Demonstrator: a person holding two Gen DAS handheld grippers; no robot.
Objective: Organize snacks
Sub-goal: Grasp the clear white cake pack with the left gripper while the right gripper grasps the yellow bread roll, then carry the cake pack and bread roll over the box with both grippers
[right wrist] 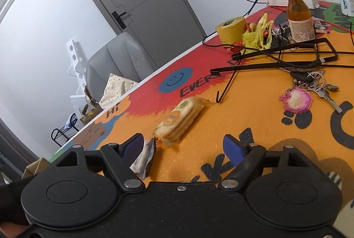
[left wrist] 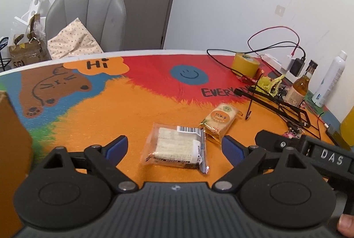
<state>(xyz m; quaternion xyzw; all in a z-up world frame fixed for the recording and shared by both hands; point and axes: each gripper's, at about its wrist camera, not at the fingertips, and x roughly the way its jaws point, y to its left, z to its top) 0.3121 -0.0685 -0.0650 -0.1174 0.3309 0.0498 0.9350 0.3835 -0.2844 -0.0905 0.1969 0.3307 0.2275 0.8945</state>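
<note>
A clear packet of pale wafer bars (left wrist: 177, 147) lies flat on the painted orange tabletop (left wrist: 106, 118), between the blue pads of my left gripper (left wrist: 174, 146), which is open and does not touch it. Just beyond, a cracker packet with an orange round label (left wrist: 220, 119) lies half over a small gold wrapper (left wrist: 212, 134). My right gripper (right wrist: 183, 145) is open with bare table between its fingers. The cracker packet (right wrist: 181, 120) lies just ahead of it, and the wafer packet's end (right wrist: 145, 160) sits by its left finger (right wrist: 132, 145).
A black wire stand (right wrist: 276, 58), keys with a pink charm (right wrist: 296, 100), a yellow tape roll (right wrist: 231, 28), a brown bottle (right wrist: 298, 14), a yellow bag (right wrist: 257, 35) and cables crowd the right side. A cardboard box (left wrist: 11, 149) stands at left. A grey chair (left wrist: 88, 18) is behind the table.
</note>
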